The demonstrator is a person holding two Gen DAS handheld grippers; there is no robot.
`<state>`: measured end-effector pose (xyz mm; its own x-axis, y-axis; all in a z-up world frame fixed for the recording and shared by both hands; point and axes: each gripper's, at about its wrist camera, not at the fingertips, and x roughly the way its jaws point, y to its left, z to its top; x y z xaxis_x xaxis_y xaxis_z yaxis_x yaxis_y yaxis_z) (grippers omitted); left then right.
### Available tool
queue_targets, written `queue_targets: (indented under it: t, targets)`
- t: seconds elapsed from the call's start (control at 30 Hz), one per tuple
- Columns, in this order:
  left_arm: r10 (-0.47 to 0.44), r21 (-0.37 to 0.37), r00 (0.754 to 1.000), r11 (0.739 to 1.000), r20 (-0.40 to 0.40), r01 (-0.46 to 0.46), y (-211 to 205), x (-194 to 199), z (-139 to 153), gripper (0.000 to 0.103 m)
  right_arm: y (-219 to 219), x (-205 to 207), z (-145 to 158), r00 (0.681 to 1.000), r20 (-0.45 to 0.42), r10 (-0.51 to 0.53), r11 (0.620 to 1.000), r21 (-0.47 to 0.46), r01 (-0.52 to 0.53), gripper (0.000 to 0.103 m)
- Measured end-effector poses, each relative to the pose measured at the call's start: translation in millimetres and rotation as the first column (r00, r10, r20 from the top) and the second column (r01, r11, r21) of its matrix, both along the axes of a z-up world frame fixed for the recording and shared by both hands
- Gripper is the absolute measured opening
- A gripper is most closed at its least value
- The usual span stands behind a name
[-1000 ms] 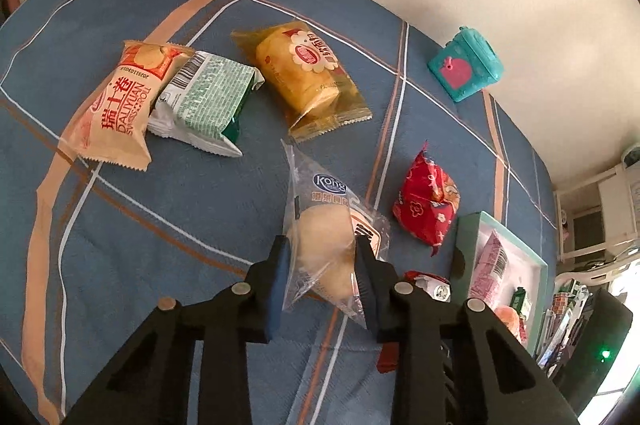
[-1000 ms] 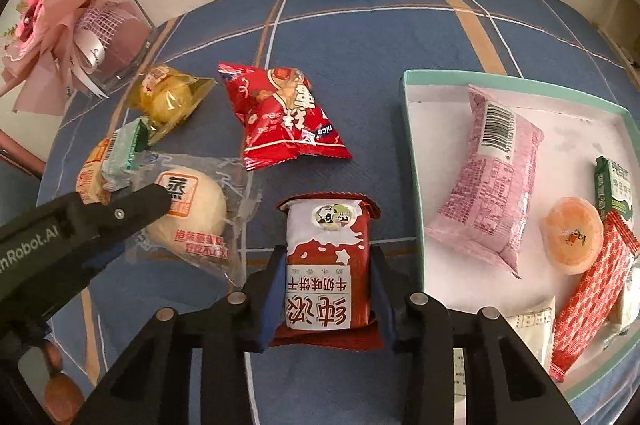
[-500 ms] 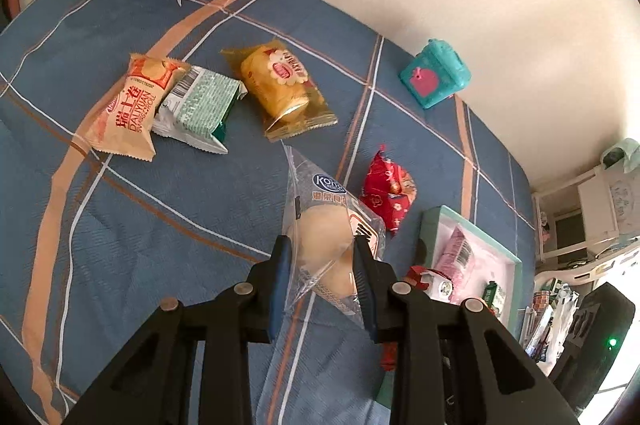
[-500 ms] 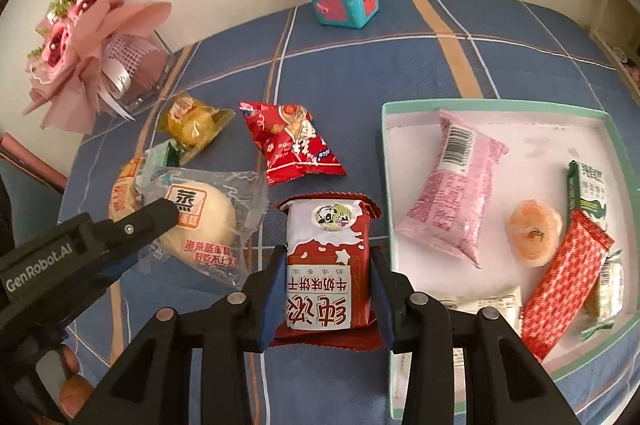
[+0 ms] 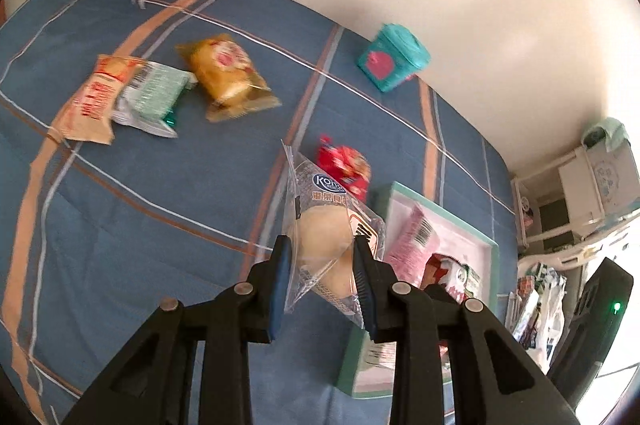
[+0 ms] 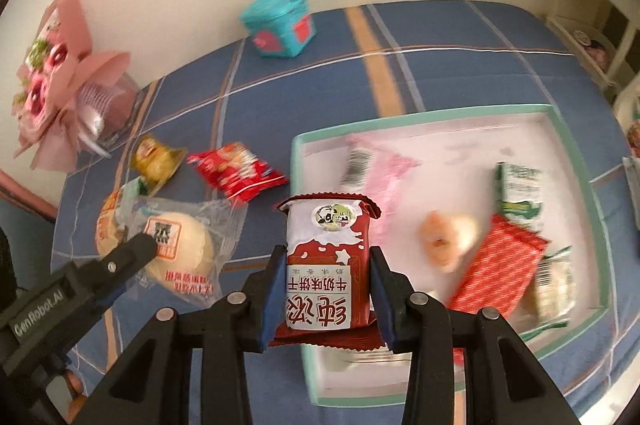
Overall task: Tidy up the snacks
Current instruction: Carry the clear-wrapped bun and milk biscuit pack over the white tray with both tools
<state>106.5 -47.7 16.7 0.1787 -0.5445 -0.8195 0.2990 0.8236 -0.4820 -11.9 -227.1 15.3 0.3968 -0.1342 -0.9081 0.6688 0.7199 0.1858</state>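
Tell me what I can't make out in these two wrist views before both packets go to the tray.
- Tray contents, right wrist view: motion blur smears the pink packet and round orange snack.
- Tray's near corner, same view: hidden behind the right gripper and its red biscuit packet.
- Tray, left wrist view: mostly covered by the left gripper and bun packet.
- Snacks' print on cloth: blurred.
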Motion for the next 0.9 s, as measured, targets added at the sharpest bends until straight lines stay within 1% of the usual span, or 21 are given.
queue_targets:
  t: [0.3,0.57,0.6,0.73,0.9]
  targets:
    - [-0.114,0.007,0.993,0.993,0.006,0.114,-55,-29,2,0.032,-50,-41,4,0.994,-0.004,-0.105,0.994,-0.012,0.105,0.042]
    - [-0.216,0.025,0.976,0.976,0.016,0.215,-99,-60,-2,0.032,-94,-78,3,0.980,-0.005,-0.200,0.980,-0.014,0.200,0.042]
    - [-0.226,0.030,0.974,0.974,0.018,0.225,-105,-64,-3,0.032,-97,-81,3,0.978,-0.004,-0.206,0.978,-0.018,0.206,0.042]
    - [-0.258,0.045,0.966,0.965,0.028,0.257,-120,-75,-6,0.032,-109,-87,5,0.979,-0.006,-0.204,0.975,-0.090,0.202,0.042]
    - [-0.260,0.050,0.965,0.965,0.030,0.259,-123,-78,-10,0.032,-118,-91,-7,0.979,-0.012,-0.206,0.976,-0.071,0.204,0.042]
